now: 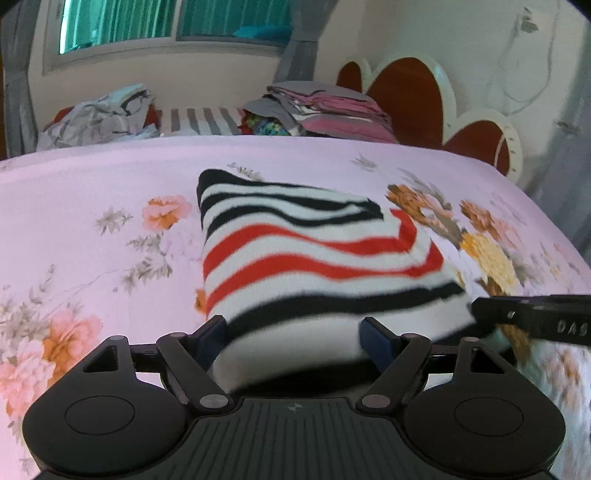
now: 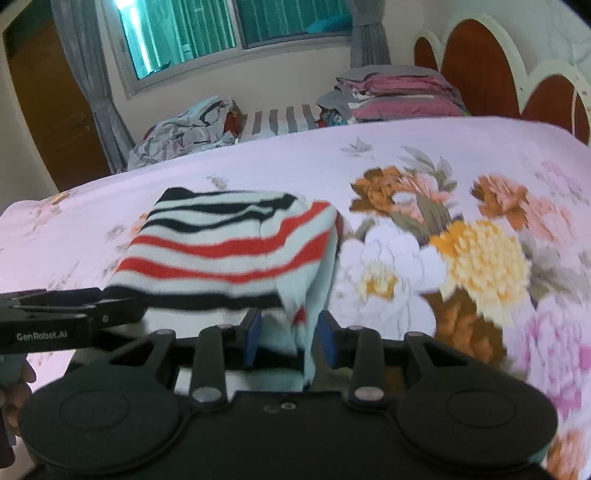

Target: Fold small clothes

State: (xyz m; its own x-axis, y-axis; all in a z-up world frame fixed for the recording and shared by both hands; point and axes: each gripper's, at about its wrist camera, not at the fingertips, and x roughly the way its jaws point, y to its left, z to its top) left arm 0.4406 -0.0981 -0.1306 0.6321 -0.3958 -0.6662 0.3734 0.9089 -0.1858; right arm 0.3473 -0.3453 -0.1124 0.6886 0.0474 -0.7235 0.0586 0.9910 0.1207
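So your left gripper point(image 1: 293, 334) stands wide, its blue pads flanking the near edge of the striped garment point(image 1: 314, 254); whether they press on it is unclear. Your right gripper point(image 2: 289, 334) is narrowed, pinching a bunched corner. The garment lies on the floral bedsheet point(image 1: 92, 206).

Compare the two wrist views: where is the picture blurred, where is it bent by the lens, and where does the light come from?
Left wrist view: the striped garment and near bedsheet smear; the bed's far edge bows. Right wrist view: the large flowers are streaked, the striped garment soft; the window glows teal and glares at its left pane.
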